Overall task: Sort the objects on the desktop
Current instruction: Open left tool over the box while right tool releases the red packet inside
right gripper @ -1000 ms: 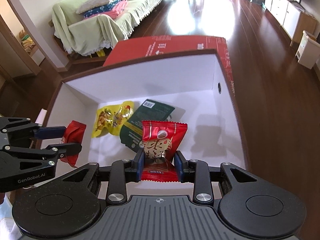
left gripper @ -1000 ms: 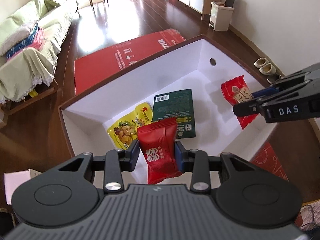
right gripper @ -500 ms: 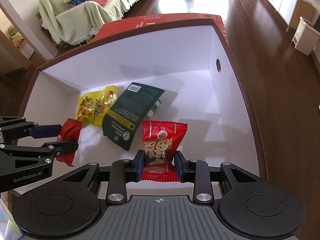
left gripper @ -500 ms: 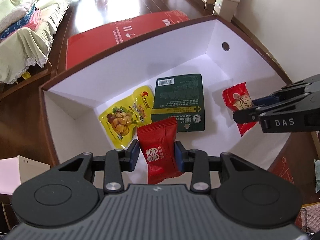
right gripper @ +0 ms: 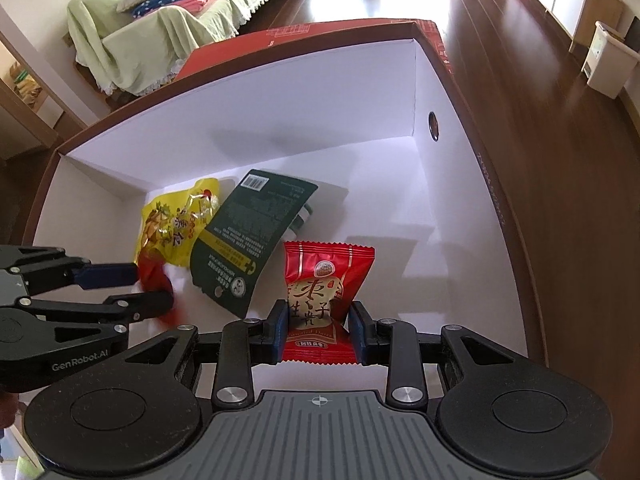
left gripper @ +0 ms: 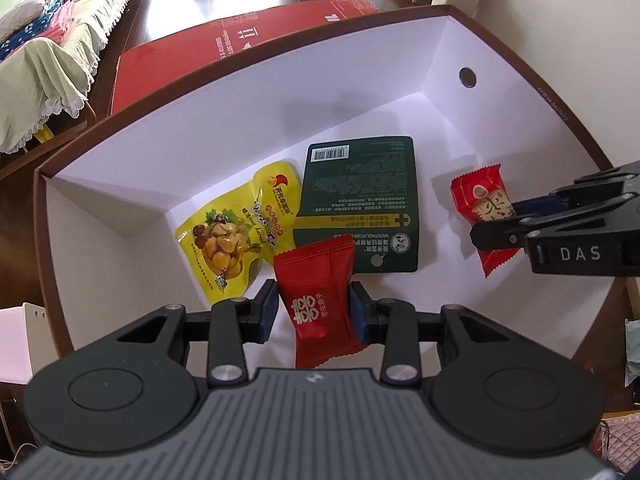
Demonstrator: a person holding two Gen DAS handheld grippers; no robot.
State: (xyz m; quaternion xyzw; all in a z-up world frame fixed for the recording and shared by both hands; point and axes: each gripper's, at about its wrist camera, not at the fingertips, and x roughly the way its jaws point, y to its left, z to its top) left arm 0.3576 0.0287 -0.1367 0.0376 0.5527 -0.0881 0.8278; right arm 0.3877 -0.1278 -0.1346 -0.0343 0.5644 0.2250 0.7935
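Observation:
My left gripper (left gripper: pixel 314 310) is shut on a plain red candy packet (left gripper: pixel 316 292) with white characters, held low inside the white-lined box (left gripper: pixel 280 120). My right gripper (right gripper: pixel 320 330) is shut on a red date-snack packet (right gripper: pixel 326 280) with a beige picture, also inside the box. From the left wrist view the right gripper (left gripper: pixel 500 226) enters at the right edge with its packet (left gripper: pixel 482 208). From the right wrist view the left gripper (right gripper: pixel 134 286) shows at the left with its red packet (right gripper: pixel 154 280). A yellow chestnut pouch (left gripper: pixel 236 232) and a dark green flat pack (left gripper: pixel 358 200) lie on the box floor.
The box has a brown rim (right gripper: pixel 496 184) and a round hole (right gripper: pixel 433 125) in its right wall. Its red lid (left gripper: pixel 240 40) lies behind it on the wooden floor. A sofa with a green cover (right gripper: pixel 160 20) stands far left, a small white bin (right gripper: pixel 608 60) far right.
Both grippers have sunk deeper into the box with their packets still held. The box and the packs on its floor look larger and closer.

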